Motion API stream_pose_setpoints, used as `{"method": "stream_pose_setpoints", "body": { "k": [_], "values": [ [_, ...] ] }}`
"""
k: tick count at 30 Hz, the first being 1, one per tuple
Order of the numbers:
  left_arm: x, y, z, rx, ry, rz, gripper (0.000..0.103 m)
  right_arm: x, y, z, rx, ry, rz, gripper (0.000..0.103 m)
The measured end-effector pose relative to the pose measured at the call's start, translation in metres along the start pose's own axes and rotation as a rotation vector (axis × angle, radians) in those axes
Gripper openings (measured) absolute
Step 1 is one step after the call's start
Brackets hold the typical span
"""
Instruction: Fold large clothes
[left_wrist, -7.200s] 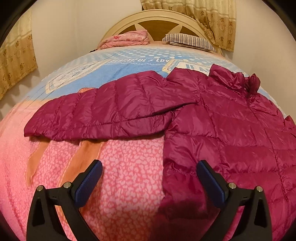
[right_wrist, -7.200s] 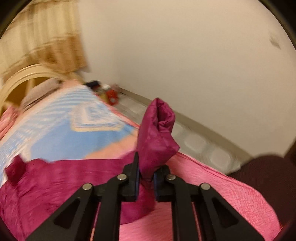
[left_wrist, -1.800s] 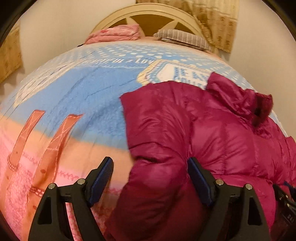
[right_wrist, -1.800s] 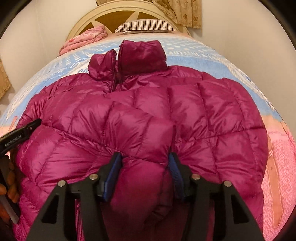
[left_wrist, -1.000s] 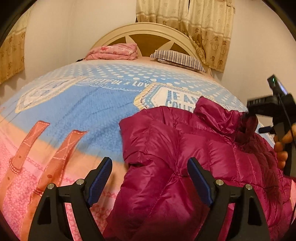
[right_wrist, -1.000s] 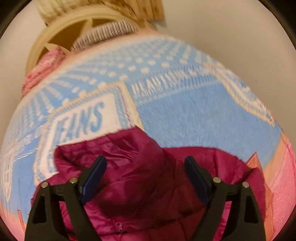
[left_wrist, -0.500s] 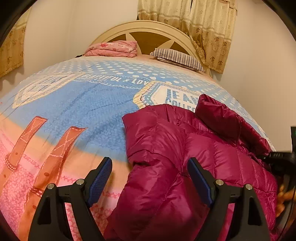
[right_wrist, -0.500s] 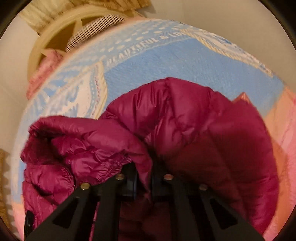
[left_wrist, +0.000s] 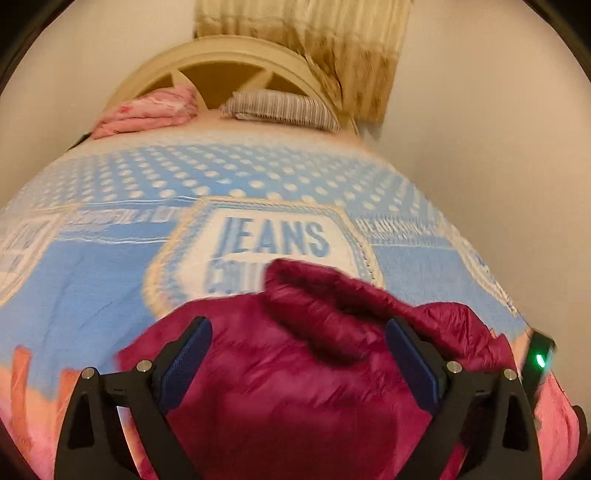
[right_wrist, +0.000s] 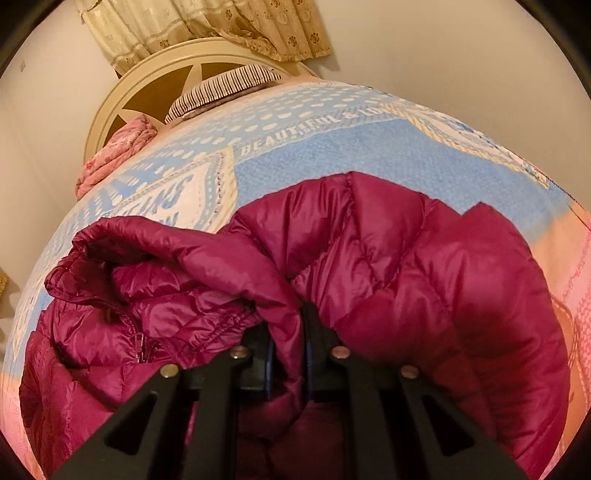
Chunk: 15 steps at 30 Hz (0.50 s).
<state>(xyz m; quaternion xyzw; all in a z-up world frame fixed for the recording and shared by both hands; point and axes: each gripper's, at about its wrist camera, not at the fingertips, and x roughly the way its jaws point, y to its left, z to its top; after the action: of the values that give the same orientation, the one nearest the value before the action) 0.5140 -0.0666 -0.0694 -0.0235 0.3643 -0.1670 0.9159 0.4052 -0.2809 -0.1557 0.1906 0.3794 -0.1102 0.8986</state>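
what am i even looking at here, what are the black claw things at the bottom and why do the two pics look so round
The black claws are two-finger grippers that a person holds, one in each hand. Each carries a wide-angle camera looking out along its fingers, which is why the pictures bulge.

One picture is from the left gripper. Its jaws have just been opening wider and stand apart above a magenta puffer jacket, gripping nothing.

The other picture is from the right gripper. Its jaws are shut on a fold of the same jacket, near the collar.

The jacket lies on a bed with a blue and pink blanket printed with the word JEANS. At the headboard sit a striped pillow and a folded pink quilt.
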Motion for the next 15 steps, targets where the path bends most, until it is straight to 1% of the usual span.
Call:
{"method": "stream_pose_setpoints", "body": {
  "k": [1,2,3,4,5,6,7,8,10,13,15],
  "values": [
    [0.011,-0.009,0.004,0.039,0.008,0.03,0.095,0.0,-0.001,-0.001,0.002,0.0,0.005,0.014],
    [0.027,-0.023,0.009,0.1,0.022,0.086,0.095,0.0,-0.002,-0.001,0.005,0.001,0.012,0.014],
    [0.039,-0.029,0.01,0.127,0.044,0.11,0.094,0.0,-0.003,-0.001,0.009,0.0,0.018,0.014],
    [0.051,-0.033,0.009,0.132,0.078,0.14,0.081,0.0,-0.004,0.0,0.013,-0.001,0.023,0.014],
    [0.059,-0.029,0.007,0.117,0.115,0.17,0.053,0.0,-0.004,-0.001,0.015,-0.001,0.027,0.014],
    [0.065,-0.025,0.004,0.091,0.153,0.187,0.04,0.0,-0.005,-0.001,0.019,-0.001,0.033,0.014],
    [0.07,-0.016,-0.001,0.047,0.193,0.191,0.024,0.0,-0.007,-0.001,0.025,-0.001,0.04,0.014],
    [0.071,-0.011,-0.005,0.026,0.208,0.199,0.018,0.0,-0.007,-0.001,0.028,0.001,0.046,0.014],
    [0.066,-0.004,-0.019,0.029,0.219,0.236,0.014,0.001,-0.009,0.0,0.036,0.002,0.056,0.014],
    [0.056,-0.003,-0.035,0.048,0.196,0.233,0.013,0.002,-0.008,0.0,0.033,0.004,0.058,0.014],
    [0.057,0.002,-0.046,0.017,0.191,0.226,0.013,0.002,-0.008,0.0,0.032,0.006,0.059,0.015]
  ]
}}
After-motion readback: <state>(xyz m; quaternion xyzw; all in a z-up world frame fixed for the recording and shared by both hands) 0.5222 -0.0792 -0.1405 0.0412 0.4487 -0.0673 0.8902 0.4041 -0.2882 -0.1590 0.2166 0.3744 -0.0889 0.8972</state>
